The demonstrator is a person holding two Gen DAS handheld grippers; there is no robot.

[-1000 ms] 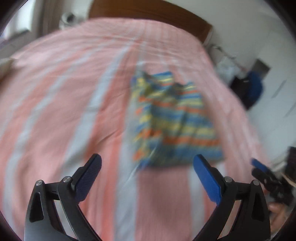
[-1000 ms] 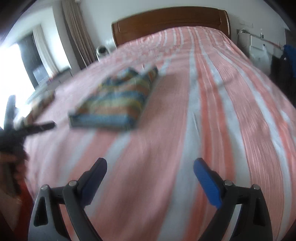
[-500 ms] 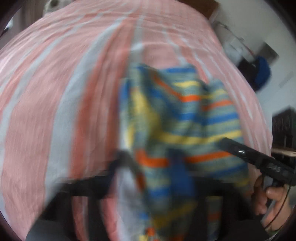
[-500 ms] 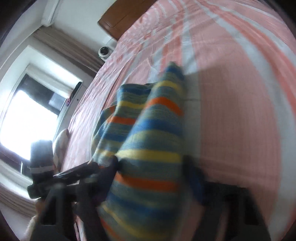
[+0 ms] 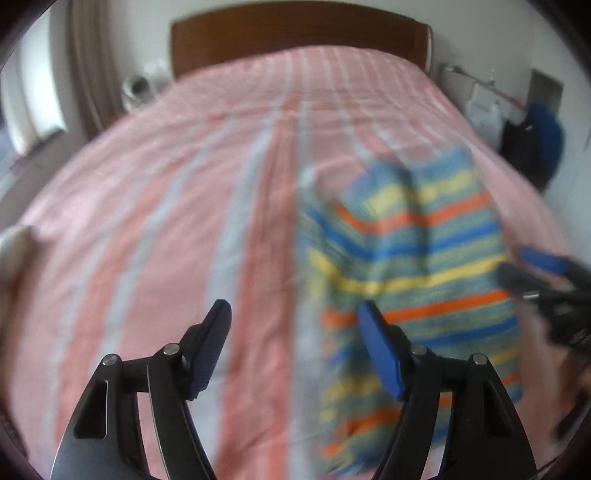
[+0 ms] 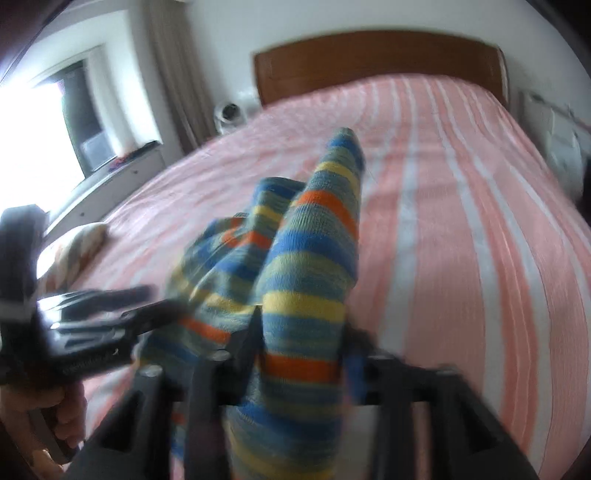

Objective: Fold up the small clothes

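A small knitted garment (image 5: 413, 258) with blue, yellow, orange and green stripes lies on the pink striped bed, blurred, to the right of my left gripper (image 5: 295, 343). The left gripper is open and empty, just above the bedspread beside the garment's left edge. In the right wrist view the garment (image 6: 306, 266) bulges up between the fingers of my right gripper (image 6: 299, 343). The jaws are blurred, so I cannot tell whether they are closed on the cloth. The right gripper also shows at the right edge of the left wrist view (image 5: 546, 280).
The bed (image 5: 207, 192) has a pink and white striped cover and a wooden headboard (image 5: 299, 33). A window (image 6: 48, 122) and curtain are at the left. A small patterned cloth (image 6: 74, 247) lies near the bed's left edge. Bags (image 5: 535, 144) stand right of the bed.
Both grippers swept in onto the garment, then the left gripper pulled back left, open and empty. The right gripper now has the garment bunched up between its fingers.
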